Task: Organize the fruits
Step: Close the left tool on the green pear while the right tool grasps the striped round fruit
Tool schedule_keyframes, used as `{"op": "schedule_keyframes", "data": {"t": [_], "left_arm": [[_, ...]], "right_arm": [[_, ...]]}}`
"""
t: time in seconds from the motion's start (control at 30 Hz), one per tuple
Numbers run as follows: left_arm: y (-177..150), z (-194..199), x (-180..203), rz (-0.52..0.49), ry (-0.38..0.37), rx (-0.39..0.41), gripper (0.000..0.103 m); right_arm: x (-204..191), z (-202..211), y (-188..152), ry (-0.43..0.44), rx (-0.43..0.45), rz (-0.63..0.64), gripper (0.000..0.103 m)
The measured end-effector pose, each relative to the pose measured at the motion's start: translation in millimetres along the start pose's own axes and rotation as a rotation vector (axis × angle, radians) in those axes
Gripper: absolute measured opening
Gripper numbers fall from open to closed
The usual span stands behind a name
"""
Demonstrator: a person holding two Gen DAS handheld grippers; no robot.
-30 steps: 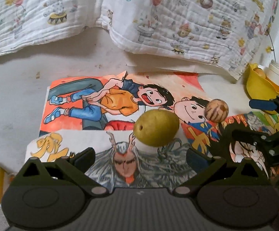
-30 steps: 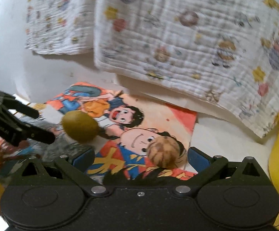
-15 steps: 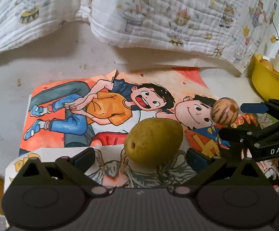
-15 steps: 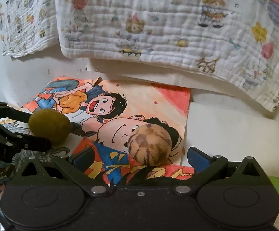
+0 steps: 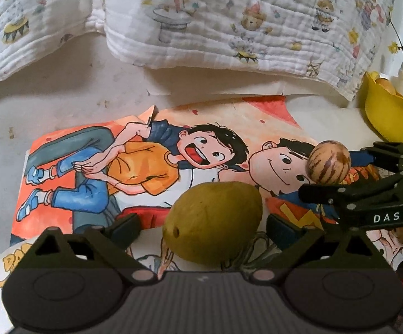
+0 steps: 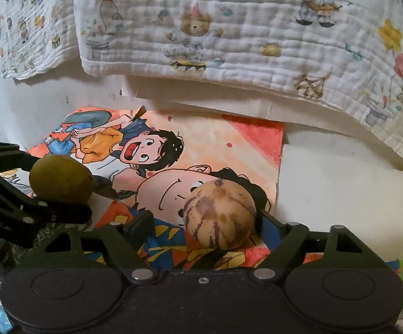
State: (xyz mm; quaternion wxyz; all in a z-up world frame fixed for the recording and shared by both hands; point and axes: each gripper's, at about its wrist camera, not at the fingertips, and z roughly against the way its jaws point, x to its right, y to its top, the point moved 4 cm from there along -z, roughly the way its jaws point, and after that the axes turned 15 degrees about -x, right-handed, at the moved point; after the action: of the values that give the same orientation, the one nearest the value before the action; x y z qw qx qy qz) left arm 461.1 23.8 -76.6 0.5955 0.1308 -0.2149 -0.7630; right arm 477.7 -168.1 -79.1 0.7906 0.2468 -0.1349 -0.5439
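**Both grippers closing on round fruit that could roll**

Left gripper (image 5: 201, 225) was nearly at its widest and just starting to narrow around the green fruit (image 5: 212, 222), pads not yet touching. Right gripper (image 6: 204, 222) was closing on the striped brown fruit (image 6: 219, 214); its right pad looked at or near the skin, the left still apart. Both fruits sat on the cartoon drawing (image 5: 151, 144), toward its near edge. I judged an uneven squeeze could push either fruit sideways, and the two grippers, working close together, could clash
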Motion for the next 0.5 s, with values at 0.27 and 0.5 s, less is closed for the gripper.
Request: {"op": "schedule_keyframes", "data": {"t": [0.27,0.5], "left_arm": [[-2,0,5,-0.042,0.035,0.039,0.083],[-2,1,13,-0.073,0.040,0.060,0.069]], "right_arm": [[3,0,2,-0.027,0.026,-0.018,0.062],[4,1,1,-0.051,0.027,-0.012,0.056]]}}
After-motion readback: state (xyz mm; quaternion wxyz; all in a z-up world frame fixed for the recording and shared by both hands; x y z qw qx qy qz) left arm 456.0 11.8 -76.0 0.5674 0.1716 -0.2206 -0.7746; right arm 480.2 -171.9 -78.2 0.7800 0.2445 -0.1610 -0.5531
